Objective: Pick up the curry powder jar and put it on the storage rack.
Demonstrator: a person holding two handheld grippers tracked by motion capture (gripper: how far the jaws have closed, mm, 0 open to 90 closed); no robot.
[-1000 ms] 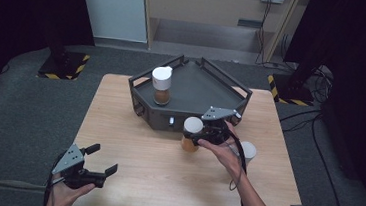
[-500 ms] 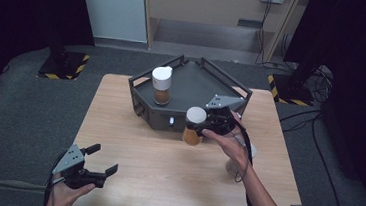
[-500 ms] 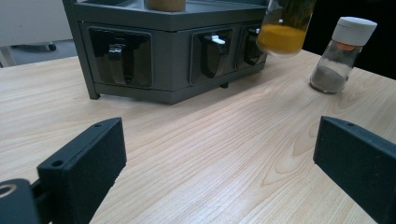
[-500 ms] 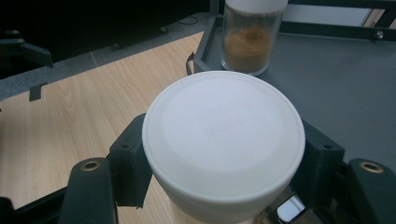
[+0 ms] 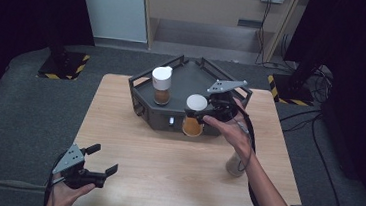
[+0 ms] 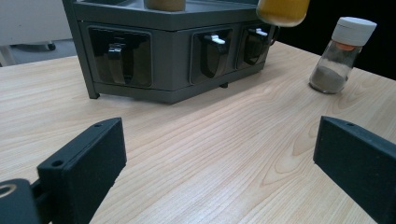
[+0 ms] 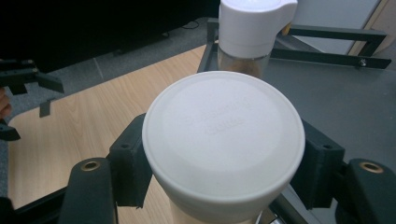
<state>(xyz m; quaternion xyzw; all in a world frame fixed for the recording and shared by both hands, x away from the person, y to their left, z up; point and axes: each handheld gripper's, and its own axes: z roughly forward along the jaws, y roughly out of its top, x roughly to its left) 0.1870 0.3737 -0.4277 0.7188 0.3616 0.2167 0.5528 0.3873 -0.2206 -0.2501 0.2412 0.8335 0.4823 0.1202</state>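
Observation:
My right gripper is shut on a white-capped jar of yellow-orange powder, held in the air at the front edge of the dark grey rack. In the right gripper view the jar's white cap sits between the two jaws. A second white-capped jar with brown powder stands on the rack's left side. A third jar with grey powder stands on the table right of the rack, partly hidden behind my right forearm in the high view. My left gripper hangs open near the table's front left corner, with nothing between its jaws.
The rack's front faces carry small dark drawers with handles. The wooden table lies bare between my left gripper and the rack. Dark carpet surrounds the table, and cables trail on the floor at the right.
My right gripper has lifted the yellow-orange jar and carried it back toward the rack's front edge. The left gripper has stayed put.

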